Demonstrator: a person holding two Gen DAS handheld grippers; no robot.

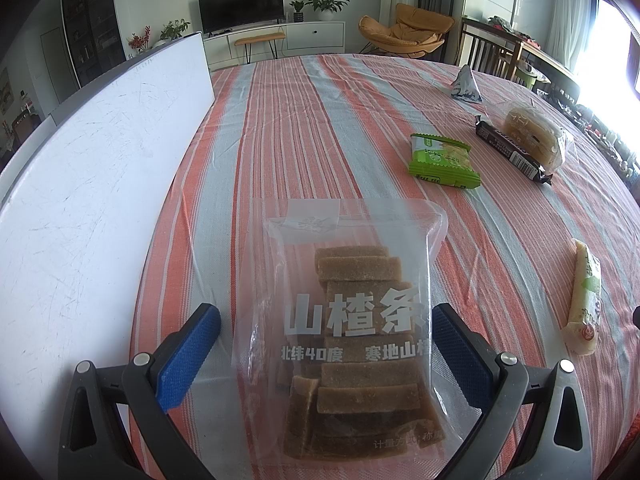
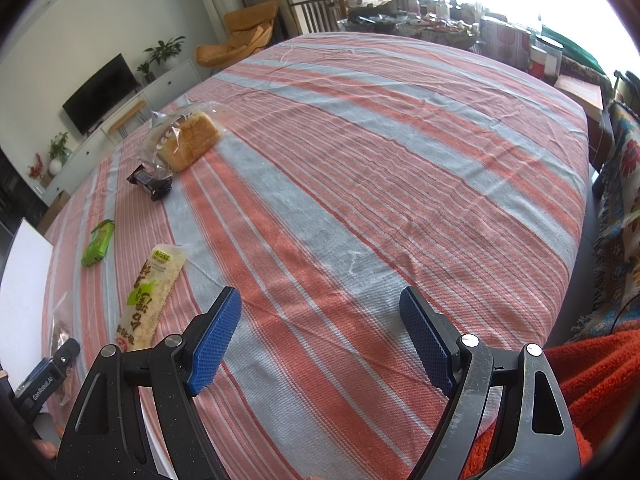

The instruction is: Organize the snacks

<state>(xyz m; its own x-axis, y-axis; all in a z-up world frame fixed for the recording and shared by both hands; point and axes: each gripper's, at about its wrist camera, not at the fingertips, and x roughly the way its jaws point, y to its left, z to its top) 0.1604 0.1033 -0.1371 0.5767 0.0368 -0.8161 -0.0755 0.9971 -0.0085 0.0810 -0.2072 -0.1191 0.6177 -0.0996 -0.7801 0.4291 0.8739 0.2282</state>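
Observation:
A clear bag of brown hawthorn strips [image 1: 340, 320] lies on the striped tablecloth between the open jaws of my left gripper [image 1: 326, 322]; the pads stand apart from it on both sides. My right gripper [image 2: 320, 308] is open and empty over bare cloth. A long yellow-white snack bar [image 2: 154, 296] lies left of it and shows in the left wrist view [image 1: 585, 300]. A green packet [image 1: 442, 160] [image 2: 97, 242], a dark bar [image 1: 516, 152] [image 2: 150, 182], wrapped bread [image 1: 536, 136] [image 2: 184, 142] and a triangular pouch [image 1: 466, 84] lie farther off.
A white board [image 1: 100, 184] lies along the table's left side, also seen in the right wrist view [image 2: 20, 304]. The left gripper's body [image 2: 44, 376] shows at the lower left of the right wrist view. Chairs and a cluttered side table [image 2: 420, 24] stand beyond the far edge.

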